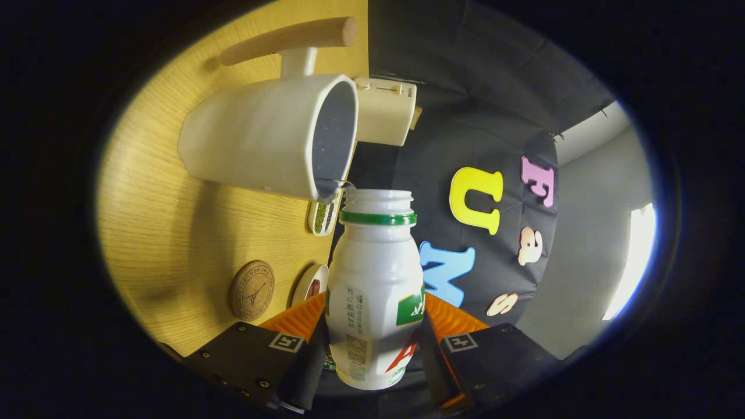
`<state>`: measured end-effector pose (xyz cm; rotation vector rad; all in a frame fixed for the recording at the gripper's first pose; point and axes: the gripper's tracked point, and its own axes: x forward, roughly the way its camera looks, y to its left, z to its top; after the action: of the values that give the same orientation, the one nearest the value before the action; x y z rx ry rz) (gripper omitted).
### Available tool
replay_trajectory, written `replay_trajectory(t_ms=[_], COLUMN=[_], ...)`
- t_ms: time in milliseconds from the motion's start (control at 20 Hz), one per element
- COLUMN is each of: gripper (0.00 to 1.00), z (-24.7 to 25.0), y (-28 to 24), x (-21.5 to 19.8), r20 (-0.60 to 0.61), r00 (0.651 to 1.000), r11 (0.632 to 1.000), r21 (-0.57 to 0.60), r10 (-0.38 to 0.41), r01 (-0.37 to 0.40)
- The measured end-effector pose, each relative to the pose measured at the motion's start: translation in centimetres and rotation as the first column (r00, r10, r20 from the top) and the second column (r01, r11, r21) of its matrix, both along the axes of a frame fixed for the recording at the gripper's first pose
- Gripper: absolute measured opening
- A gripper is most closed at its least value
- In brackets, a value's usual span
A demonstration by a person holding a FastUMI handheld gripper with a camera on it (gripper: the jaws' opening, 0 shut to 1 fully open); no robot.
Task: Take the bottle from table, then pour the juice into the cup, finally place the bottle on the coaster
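Spanning the scene, one wooden table (pixel 174 233) carries one white cup (pixel 262 139), one bottle (pixel 375 291) gripped between both fingers of the gripper (pixel 372 343), mouth at the cup's rim, one round coaster (pixel 251 290) near the table's edge.

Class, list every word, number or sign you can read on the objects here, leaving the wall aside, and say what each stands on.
Nothing can be quoted with certainty.
bottle, clamped between both fingers of the gripper: label print too small and turned sideways to read.
coaster: tower engraving ringed by lettering, too small to read.
cream appliance beyond the cup: one tiny blurred word.
Cup: no text.
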<state>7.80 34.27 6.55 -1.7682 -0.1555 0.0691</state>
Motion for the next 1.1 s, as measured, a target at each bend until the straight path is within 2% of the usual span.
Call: replay_trajectory(t_ms=[1100], gripper=[0.72], z=[1.5], y=[0.2], x=[0.1], r20=[0.038], r00=[0.999], r11=[0.991], r21=[-0.136], r10=[-0.003], r01=[0.009])
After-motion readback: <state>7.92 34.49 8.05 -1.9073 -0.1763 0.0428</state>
